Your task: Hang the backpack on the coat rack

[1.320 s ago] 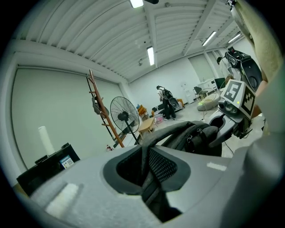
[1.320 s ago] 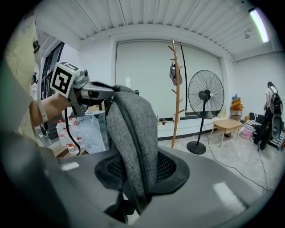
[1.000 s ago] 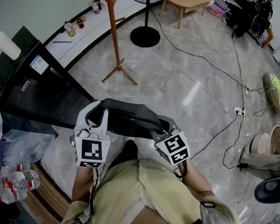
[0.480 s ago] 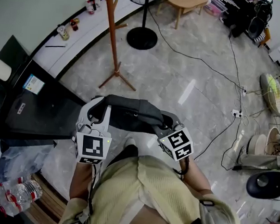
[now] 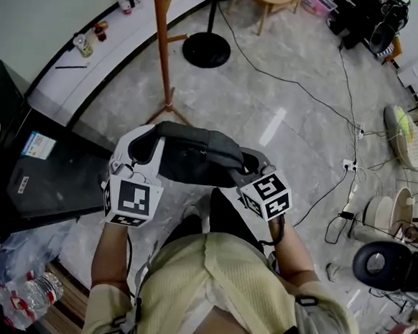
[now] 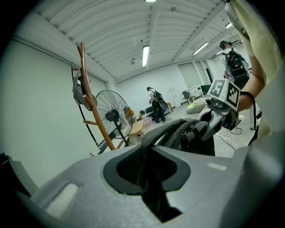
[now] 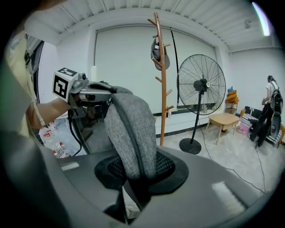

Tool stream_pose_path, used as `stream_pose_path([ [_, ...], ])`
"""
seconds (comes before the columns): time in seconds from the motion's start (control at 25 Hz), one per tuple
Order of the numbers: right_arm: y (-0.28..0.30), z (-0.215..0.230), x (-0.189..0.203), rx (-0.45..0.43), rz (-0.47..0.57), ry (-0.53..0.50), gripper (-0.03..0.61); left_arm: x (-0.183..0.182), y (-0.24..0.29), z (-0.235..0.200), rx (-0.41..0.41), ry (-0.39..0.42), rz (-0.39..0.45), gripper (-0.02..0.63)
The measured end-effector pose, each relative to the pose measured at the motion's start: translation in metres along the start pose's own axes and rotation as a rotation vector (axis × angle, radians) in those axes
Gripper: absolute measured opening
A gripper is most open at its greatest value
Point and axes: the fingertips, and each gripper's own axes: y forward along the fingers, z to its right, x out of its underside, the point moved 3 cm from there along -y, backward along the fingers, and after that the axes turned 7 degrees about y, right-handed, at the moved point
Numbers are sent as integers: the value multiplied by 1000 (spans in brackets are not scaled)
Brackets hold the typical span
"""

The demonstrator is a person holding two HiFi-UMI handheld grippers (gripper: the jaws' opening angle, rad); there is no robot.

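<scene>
The left gripper (image 6: 144, 171) has its jaws closed tight on a thin dark strap (image 6: 148, 144) of the backpack (image 5: 192, 153). The right gripper (image 7: 133, 176) has its jaws pinched on a broad grey padded strap (image 7: 131, 133), and that thickness keeps them partly apart. The bag hangs slung between the two grippers in front of the person, above the floor (image 5: 272, 103) and well short of the coat rack (image 5: 161, 44), on the person's side of it.

It looks like a soft fabric bag. The body sags below the straps, so I'd expect it to swing and fold rather than keep its shape. The woven cloth should not slip in the jaws. The weight seems modest, though I can't tell what is inside. The straps are the sensible hold, kept spread so that a loop stays open for one of the pegs (image 7: 157, 79).

The rack is a slim wooden pole on splayed feet. A dark thing (image 7: 156, 51) already hangs near its top, and a hard tug could rock it.
</scene>
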Motion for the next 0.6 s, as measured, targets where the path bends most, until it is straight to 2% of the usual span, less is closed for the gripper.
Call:
stream_pose_path([
  [0.28,35,53,-14,-69,-4,15,101,-1,55,-17,-33,4,-35,48],
  [0.6,81,128,-37,-173,-59,-11,101,3,130,-39,-74,-29,-129,48],
])
